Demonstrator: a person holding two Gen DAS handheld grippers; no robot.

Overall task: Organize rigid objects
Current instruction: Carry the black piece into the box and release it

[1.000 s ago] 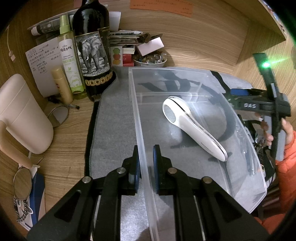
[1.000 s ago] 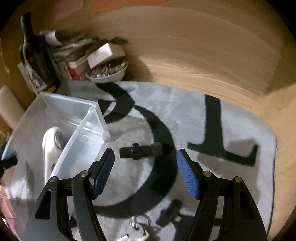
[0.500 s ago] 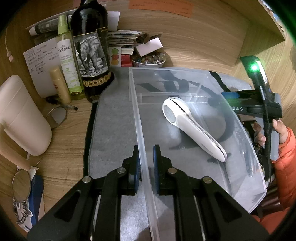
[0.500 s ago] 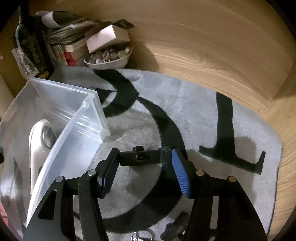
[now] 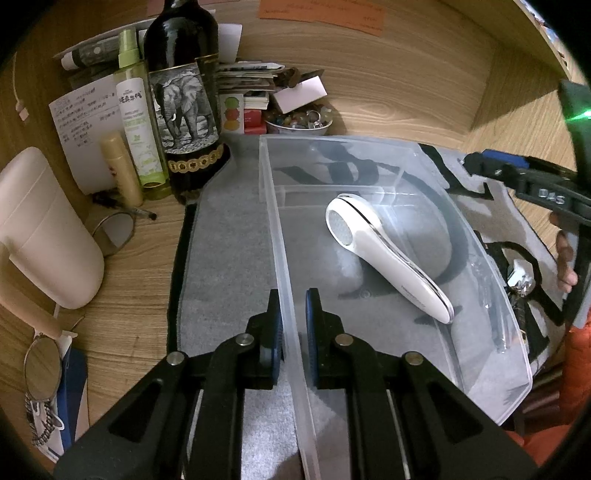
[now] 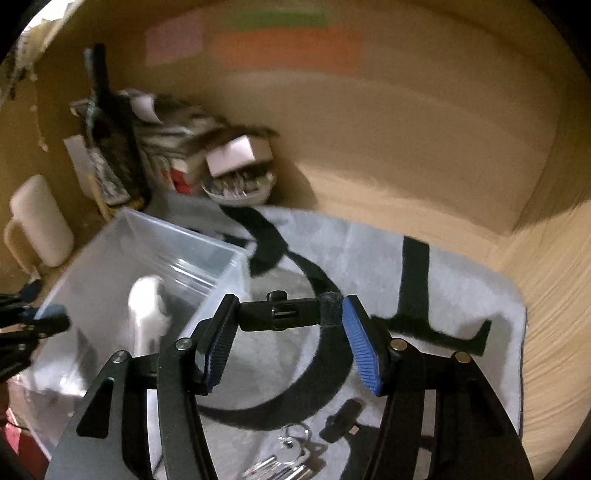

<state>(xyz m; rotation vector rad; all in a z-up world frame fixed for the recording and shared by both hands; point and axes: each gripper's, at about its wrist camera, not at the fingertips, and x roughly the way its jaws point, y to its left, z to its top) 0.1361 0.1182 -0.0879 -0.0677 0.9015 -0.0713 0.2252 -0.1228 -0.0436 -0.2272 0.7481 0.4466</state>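
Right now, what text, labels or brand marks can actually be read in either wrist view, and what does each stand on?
"DAS": on the black body of the right gripper, partly cut off.
Green spray bottle: Chinese characters on its label, too small to read.
White handheld device: a faint mark near its handle end, unreadable.
Handwritten sheet: too small to read.
Orange note: print too small.
Wine bottle: an elephant picture, no legible words.
Right wrist view: blurred, nothing readable.

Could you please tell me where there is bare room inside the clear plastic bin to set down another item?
Inside the clear plastic bin, the floor is bare between the white handheld device and the wall pinched by the left hand-held gripper, and again in the near corner. Outside, the back corner is crowded around the dark elephant-label bottle.
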